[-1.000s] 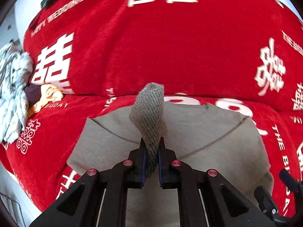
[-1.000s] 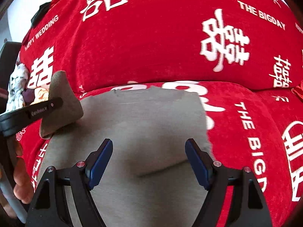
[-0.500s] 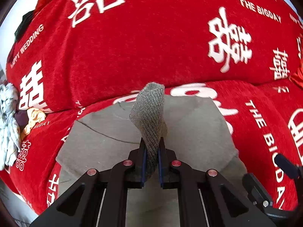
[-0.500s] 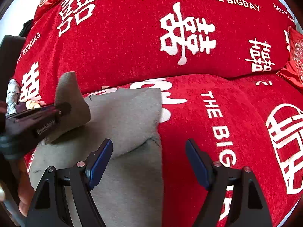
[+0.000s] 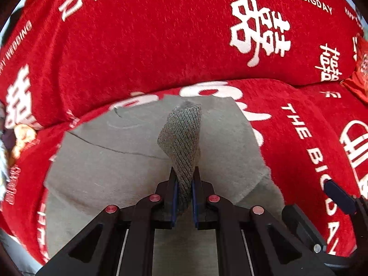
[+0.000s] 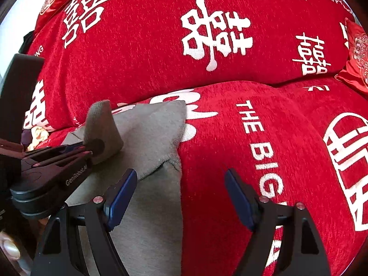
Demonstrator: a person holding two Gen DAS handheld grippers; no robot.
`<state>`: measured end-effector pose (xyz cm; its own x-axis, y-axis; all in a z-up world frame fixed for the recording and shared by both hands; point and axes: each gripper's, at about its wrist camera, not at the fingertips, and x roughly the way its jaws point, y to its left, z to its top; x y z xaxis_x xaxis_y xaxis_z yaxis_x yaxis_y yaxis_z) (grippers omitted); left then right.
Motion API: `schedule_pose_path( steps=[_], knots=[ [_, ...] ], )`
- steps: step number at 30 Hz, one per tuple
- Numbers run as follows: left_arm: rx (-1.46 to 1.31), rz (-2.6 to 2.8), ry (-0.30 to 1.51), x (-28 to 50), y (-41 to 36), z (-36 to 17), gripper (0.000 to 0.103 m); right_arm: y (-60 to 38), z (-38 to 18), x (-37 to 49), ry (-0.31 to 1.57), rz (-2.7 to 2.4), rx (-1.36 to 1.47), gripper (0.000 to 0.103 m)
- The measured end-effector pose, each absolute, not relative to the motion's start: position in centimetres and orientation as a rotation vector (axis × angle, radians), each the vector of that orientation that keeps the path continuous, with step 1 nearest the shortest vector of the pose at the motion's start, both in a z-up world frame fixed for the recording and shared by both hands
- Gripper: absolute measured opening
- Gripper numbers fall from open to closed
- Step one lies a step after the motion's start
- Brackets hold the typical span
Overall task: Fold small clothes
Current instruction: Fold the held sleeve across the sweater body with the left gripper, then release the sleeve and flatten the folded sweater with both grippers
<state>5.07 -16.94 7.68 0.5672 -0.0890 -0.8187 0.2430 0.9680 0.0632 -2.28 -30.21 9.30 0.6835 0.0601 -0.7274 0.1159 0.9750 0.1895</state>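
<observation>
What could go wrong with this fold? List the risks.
1. The left gripper pinches only the ribbed cuff of the grey garment; the knit could slip out before it is laid down.
2. The right gripper is open and holds nothing, half off the garment over the red cover, so the body could drag or bunch.
3. The right edge already puckers, which may set a crooked fold.

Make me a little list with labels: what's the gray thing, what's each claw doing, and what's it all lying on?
garment: gray knit top, lying partly folded
held part: ribbed gray cuff, standing up
left claw: shut on the cuff
right claw: open, holding nothing, over the garment's right edge
surface: red sofa cover with white lettering
nearby: pile of other clothes at the left edge
</observation>
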Motion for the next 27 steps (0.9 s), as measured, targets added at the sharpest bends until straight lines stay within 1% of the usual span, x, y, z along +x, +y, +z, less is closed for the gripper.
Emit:
schedule_pose_path(
  steps=[5,9,10,11,12,13,14,21,27],
  knots=[
    [0.06,-0.267,0.995,5.5,-16.2,6.2,0.012,-30.8,8.9,-2.5,0.823,-0.043,0.242,0.081],
    [0.039,-0.307,1.022,5.7,-16.2,5.1,0.012,-31.3,8.5,-2.5,0.829,-0.051,0.259,0.081],
    [0.026,-0.322,1.031,5.8,-16.0,4.9,0.015,-31.4,8.4,-2.6,0.83,-0.051,0.261,0.081],
    [-0.009,-0.353,1.047,5.9,-15.7,4.5,0.037,-31.4,8.4,-2.6,0.83,-0.05,0.262,0.081],
    [-0.043,-0.381,1.065,6.0,-15.4,4.2,0.053,-31.5,8.3,-2.7,0.83,-0.05,0.264,0.081],
    [-0.076,-0.39,1.074,6.1,-15.1,3.9,0.076,-31.5,8.3,-2.7,0.831,-0.052,0.266,0.081],
    [-0.1,-0.374,1.054,6.0,-14.7,3.9,0.078,-31.4,8.2,-2.8,0.832,-0.053,0.268,0.082],
    [-0.099,-0.399,1.038,5.6,-14.3,3.9,0.078,-31.9,7.6,-3.0,0.841,-0.06,0.285,0.082],
    [-0.077,-0.514,1.006,3.4,-12.4,5.4,0.078,-31.9,8.6,-3.4,0.821,-0.011,0.355,0.082]
  ],
)
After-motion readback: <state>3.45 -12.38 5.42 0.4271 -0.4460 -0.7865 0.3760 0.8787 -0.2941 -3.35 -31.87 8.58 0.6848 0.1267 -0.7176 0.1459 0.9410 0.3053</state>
